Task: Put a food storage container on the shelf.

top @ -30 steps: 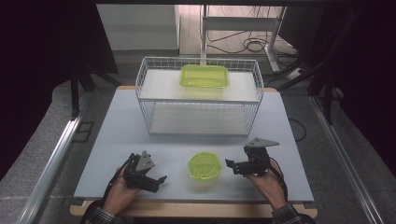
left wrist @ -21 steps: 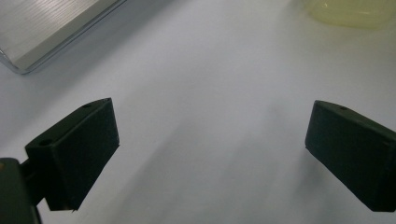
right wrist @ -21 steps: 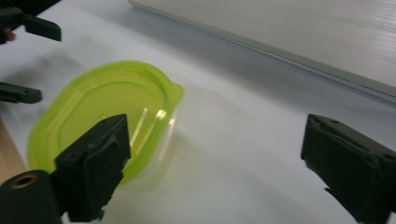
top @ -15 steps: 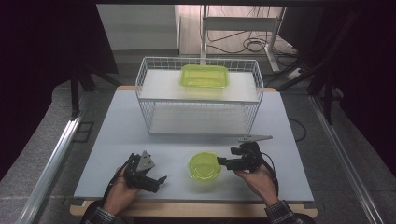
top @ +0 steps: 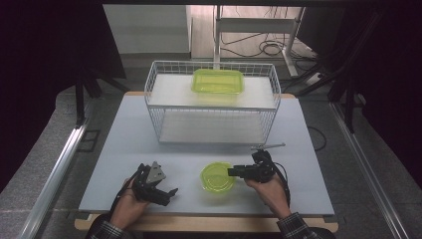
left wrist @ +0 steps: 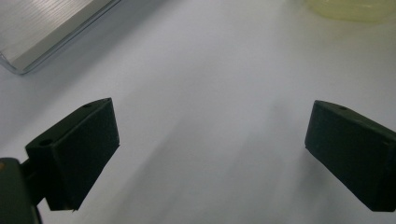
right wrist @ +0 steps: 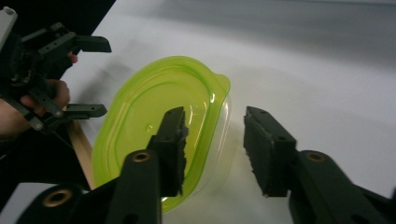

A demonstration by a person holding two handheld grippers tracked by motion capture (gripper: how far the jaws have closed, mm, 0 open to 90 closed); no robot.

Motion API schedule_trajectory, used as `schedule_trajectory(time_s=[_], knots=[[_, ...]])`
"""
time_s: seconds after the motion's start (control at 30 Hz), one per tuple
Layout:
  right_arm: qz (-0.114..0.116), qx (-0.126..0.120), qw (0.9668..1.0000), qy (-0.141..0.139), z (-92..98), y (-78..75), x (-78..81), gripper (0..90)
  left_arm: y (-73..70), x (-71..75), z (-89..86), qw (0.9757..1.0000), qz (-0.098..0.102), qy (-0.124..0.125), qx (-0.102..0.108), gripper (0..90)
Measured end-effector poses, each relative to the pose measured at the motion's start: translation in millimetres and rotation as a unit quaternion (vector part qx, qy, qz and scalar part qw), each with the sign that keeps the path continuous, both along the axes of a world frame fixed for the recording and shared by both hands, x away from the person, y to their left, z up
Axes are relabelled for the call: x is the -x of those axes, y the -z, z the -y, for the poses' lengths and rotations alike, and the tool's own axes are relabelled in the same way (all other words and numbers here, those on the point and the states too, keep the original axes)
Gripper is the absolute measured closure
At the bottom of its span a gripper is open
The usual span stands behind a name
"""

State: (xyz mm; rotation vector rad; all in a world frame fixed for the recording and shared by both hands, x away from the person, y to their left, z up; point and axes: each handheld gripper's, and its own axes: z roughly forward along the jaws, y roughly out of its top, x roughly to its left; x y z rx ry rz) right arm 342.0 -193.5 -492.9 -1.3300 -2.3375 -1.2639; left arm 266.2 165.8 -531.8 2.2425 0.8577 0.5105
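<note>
A round clear container with a lime-green lid [top: 217,178] [right wrist: 154,112] sits on the white table near the front edge. My right gripper [top: 233,172] [right wrist: 215,140] reaches in from its right side, and its jaws have just been closing. One jaw lies over the lid and the other stands outside the wall. The rim is between them, and a gap still shows beside the outer jaw. My left gripper [top: 168,186] [left wrist: 210,140] [right wrist: 88,77] rests open on the table left of the container, with only bare table between its jaws.
A white wire basket [top: 211,102] stands at the back of the table [top: 124,129]. A rectangular green-lidded container [top: 218,80] lies on its upper shelf. Dark floor, a metal rail [top: 59,169] and cables surround the table.
My right gripper moved left onto the round container's rim and its jaws narrowed. The left gripper and both containers stayed where they were.
</note>
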Motion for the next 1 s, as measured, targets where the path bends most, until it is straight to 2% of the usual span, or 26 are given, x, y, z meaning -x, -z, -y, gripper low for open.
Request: schedule_trajectory(time_s=[0.1,0.17,0.23,0.4,0.47,0.63,1.0], knots=[[-0.028,-0.018,0.9994,0.001,0.8,1.4,-3.1,69.6,0.0,-0.1,-0.2,1.0,0.0,0.002,-0.003,3.0],[-0.039,-0.019,0.9991,0.004,0.8,2.3,-5.0,74.3,-0.1,0.0,-0.2,1.0,0.0,0.002,-0.004,3.0],[-0.052,-0.031,0.9982,0.001,1.1,3.4,-6.7,78.8,-0.2,0.0,-0.3,1.0,0.0,0.002,-0.004,3.0],[-0.07,-0.041,0.9967,-0.005,-0.2,3.2,-8.5,80.3,-0.3,0.0,-0.6,1.0,0.002,0.002,-0.005,3.0],[-0.086,-0.062,0.9943,-0.007,1.1,3.8,-9.5,80.8,-0.3,0.0,-0.6,1.0,0.002,0.002,-0.005,3.0],[-0.082,-0.064,0.9946,0.0,4.2,1.6,-11.1,80.9,-0.3,-0.1,-0.8,1.0,0.002,0.001,-0.006,3.1],[-0.068,-0.101,0.9925,0.011,14.4,-18.2,-16.0,80.9,-0.9,0.1,-1.3,1.0,0.004,0.0,-0.006,3.1]])
